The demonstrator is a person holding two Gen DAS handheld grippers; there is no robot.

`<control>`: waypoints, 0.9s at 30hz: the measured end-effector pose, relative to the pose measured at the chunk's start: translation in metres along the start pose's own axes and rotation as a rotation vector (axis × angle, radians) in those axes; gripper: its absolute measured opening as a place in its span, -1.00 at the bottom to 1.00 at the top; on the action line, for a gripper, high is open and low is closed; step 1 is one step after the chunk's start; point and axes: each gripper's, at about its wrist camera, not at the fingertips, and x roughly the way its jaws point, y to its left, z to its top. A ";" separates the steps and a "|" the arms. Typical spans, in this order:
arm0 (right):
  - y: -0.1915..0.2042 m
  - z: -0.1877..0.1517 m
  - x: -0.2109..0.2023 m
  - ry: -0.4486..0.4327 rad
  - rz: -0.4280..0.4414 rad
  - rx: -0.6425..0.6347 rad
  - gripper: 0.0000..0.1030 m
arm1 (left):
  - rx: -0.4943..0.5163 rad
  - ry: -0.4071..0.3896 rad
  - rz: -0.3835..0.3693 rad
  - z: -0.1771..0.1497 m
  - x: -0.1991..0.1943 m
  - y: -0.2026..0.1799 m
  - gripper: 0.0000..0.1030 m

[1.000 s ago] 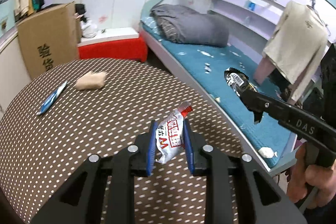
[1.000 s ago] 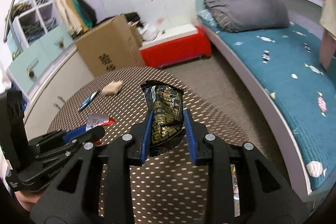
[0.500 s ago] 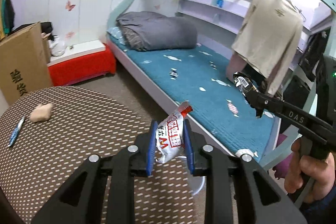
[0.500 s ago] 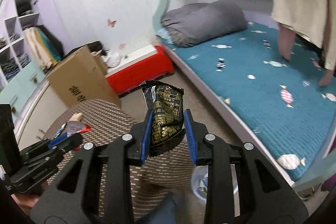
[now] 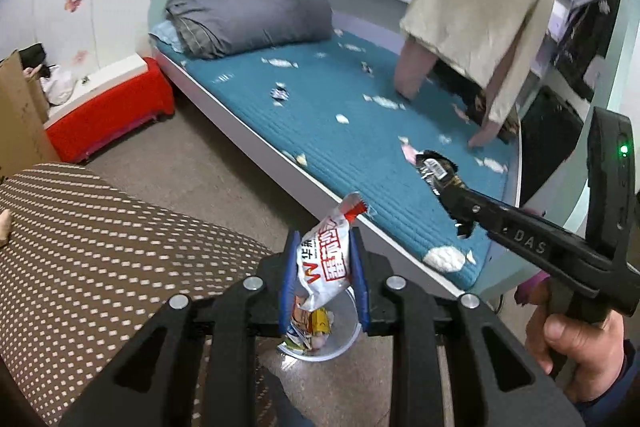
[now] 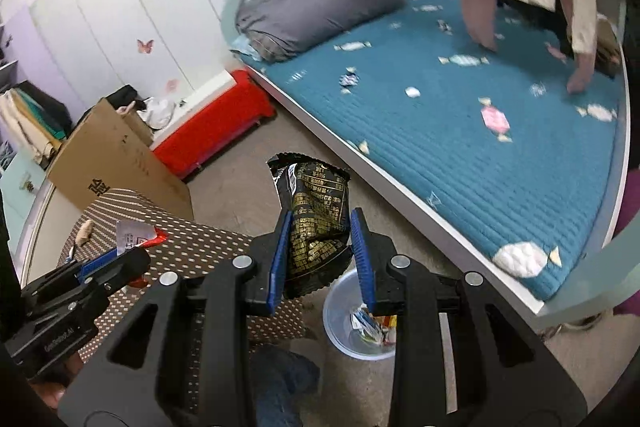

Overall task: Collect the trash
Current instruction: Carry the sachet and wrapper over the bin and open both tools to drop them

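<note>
Left gripper (image 5: 322,281) clamped on white-and-red wrapper (image 5: 325,267), above clear bin (image 5: 348,341) on floor. Right gripper (image 6: 320,259) pinching black wrapper (image 6: 316,223), bin (image 6: 340,323) below. Bin contents blurred, seemingly wrappers.

An open strip of beige carpeted floor (image 6: 320,147) is left between the brown dotted round table (image 5: 100,247) and the white-edged teal bed (image 6: 480,167), where the clear plastic trash bin (image 6: 340,327) stands unobstructed from above.

Bin (image 6: 340,311): on floor, between table (image 5: 100,247) at left and bed (image 5: 360,131) at right; wrappers (image 6: 370,325) inside. Folded quilt (image 5: 248,17): on bed's far end.
</note>
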 end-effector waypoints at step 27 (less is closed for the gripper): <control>-0.072 -0.060 0.124 0.301 -0.058 0.258 0.86 | 0.120 0.296 0.106 -0.022 0.125 -0.026 0.70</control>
